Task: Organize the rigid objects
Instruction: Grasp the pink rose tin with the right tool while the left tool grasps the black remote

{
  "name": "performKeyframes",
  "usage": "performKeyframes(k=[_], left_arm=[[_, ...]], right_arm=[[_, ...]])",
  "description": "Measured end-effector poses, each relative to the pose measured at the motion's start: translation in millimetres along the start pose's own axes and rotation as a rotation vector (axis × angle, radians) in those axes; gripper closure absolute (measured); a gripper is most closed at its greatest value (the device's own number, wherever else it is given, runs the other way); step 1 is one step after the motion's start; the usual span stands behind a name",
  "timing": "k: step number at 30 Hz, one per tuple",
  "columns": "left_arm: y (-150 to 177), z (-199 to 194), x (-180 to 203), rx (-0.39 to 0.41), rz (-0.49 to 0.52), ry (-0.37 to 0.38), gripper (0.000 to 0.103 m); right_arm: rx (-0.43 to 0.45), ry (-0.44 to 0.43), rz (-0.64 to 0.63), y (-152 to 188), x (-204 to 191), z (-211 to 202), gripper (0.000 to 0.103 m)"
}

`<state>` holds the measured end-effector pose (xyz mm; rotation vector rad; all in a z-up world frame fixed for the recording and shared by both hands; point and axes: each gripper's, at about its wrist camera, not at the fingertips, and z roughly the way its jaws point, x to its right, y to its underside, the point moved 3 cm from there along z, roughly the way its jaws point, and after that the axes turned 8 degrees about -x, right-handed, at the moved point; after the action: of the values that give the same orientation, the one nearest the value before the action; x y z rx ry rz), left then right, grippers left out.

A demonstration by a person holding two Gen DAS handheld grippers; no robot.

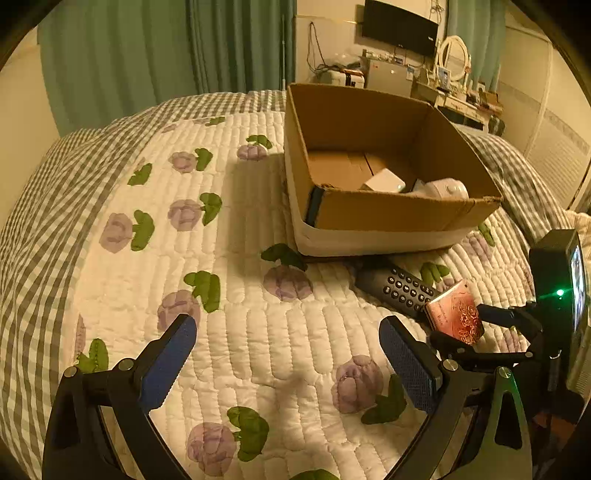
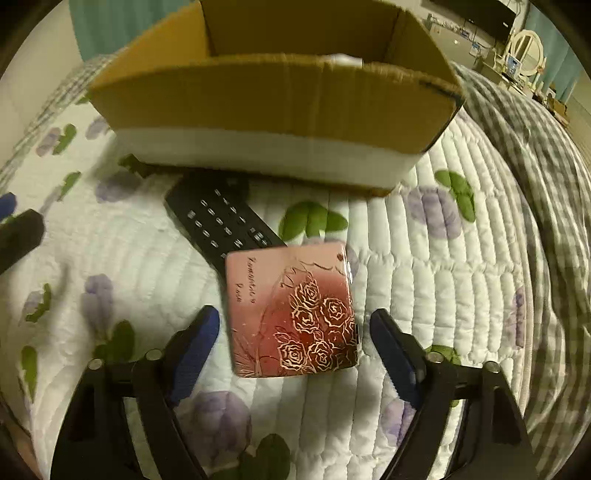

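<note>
We work over a bed [image 1: 258,332] covered by a white quilt with purple flowers and a grey gingham border; green curtains [image 1: 147,55], a wall television [image 1: 400,27] and a cluttered dresser [image 1: 454,96] stand behind. The cardboard box [image 1: 388,218] sits on the quilt, holding pale items we cannot identify. In front of it lies a black remote [image 2: 221,221], its near end hidden under a pink case [image 2: 295,310] with gold roses; its script is too blurred to read. Our right gripper [image 2: 295,347] straddles the case, fingers apart, not touching. Our left gripper [image 1: 288,365] hangs open over bare quilt.
</note>
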<state>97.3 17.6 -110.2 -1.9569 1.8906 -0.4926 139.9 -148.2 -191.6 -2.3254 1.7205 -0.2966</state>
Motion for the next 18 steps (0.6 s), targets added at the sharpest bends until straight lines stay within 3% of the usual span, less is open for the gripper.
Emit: performKeyframes(k=[6,14,18], left_arm=[[-9.1,-3.5,15.6,-0.037,-0.055,0.004,0.002],[-20.9,0.0,69.3,-0.069,-0.086,0.015,0.002],[-21.5,21.4,93.4,-0.123,-0.099,0.009,0.002]], right_arm=[[0.063,-0.053,0.055,5.0,15.6,-18.8,0.033],[0.186,0.069,0.168,4.4,80.3,-79.9,0.033],[0.199,0.061,0.216,6.5,97.6,-82.0,0.033]])
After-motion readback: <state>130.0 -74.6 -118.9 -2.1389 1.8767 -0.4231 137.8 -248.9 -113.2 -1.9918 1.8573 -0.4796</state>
